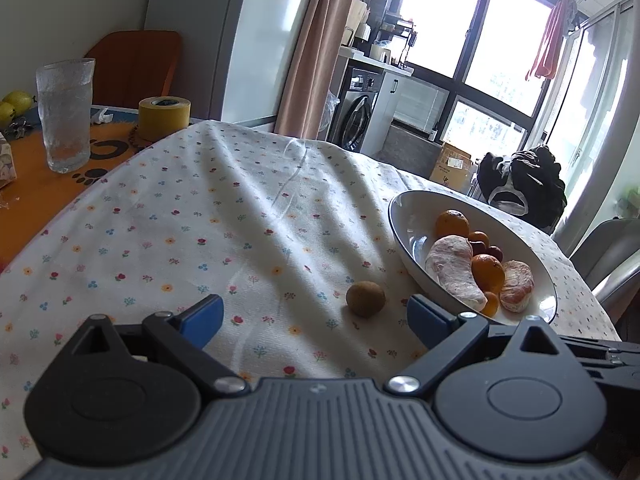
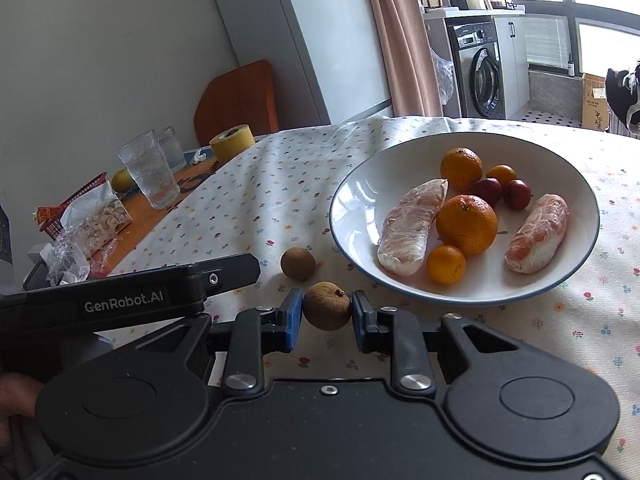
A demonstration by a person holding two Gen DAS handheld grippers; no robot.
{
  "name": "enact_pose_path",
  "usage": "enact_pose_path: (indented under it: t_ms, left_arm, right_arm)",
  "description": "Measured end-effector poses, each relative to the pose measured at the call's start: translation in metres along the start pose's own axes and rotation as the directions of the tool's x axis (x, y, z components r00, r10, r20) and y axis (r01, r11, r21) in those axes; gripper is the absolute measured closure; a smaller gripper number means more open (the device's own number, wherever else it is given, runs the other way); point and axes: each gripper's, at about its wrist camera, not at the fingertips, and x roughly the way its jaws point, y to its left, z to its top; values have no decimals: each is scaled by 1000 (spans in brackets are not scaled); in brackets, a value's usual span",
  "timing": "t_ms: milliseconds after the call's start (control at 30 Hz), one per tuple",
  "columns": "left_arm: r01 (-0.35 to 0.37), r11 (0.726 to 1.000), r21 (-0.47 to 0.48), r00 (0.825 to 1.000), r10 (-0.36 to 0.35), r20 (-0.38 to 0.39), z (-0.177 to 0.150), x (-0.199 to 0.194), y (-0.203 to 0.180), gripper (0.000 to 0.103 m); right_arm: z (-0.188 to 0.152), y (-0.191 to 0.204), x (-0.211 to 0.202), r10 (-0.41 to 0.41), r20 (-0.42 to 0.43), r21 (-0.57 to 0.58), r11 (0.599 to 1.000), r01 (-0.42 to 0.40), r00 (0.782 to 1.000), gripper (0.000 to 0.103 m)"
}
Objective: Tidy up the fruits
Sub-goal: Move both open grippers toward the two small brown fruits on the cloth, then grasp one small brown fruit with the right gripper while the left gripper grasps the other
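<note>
Ahead & right of the right gripper (image 2: pixel 326 316), on the floral tablecloth (image 2: pixel 256 208), sits the white bowl (image 2: pixel 360 200) w/ fruit already gathered: wrapped pomelo segments, oranges, small red fruits. That's prob the collection spot. Between the right gripper's blue pads is a brown kiwi (image 2: pixel 327 306), pads touching or nearly touching both sides, so likely gripped for transfer; can't tell if it's lifted off the cloth. Skin dull, rough, w/ dark stem end up. Second kiwi (image 2: pixel 297 263) lies just beyond, near the bowl rim. Left gripper (image 1: pixel 316 320) is spread wide, empty, w/ that kiwi (image 1: pixel 365 299) ahead btw its fingers.
</note>
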Motion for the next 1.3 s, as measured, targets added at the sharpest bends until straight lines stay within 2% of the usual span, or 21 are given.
enact_pose_path:
  t_ms: [300, 500, 600, 967, 1133, 1233, 1300]
  left_arm:
    - [5, 1000, -2, 1000, -5, 14, 7, 1, -5, 7]
    - [12, 1000, 19, 1000, -12, 8, 7, 9, -13, 8]
    - [16, 1000, 20, 1000, -16, 1, 6, 14, -16, 12]
    - [16, 1000, 25, 999, -15, -38, 3, 35, -20, 36]
    - [8, 999, 54, 999, -5, -52, 4, 46, -31, 40]
    - [1, 997, 71, 998, 4, -57, 3, 53, -37, 50]
    - [-13, 997, 78, 999, 17, -50, 3, 54, -38, 62]
  right_arm:
    - [11, -6, -17, 20, 51, -3, 1000, -19, 998, 78]
    - [20, -19, -24, -1, 87, 5, 1000, 1, 996, 78]
    - [25, -27, -26, -20, 104, 9, 1000, 19, 994, 78]
    - [33, -60, -22, -60, 144, 46, 997, 54, 988, 78]
    - [30, -74, -21, -46, 149, 73, 997, 35, 988, 78]
    - [30, -80, -22, -54, 148, 79, 996, 43, 988, 78]
    - [30, -84, -22, -67, 146, 86, 995, 55, 987, 78]
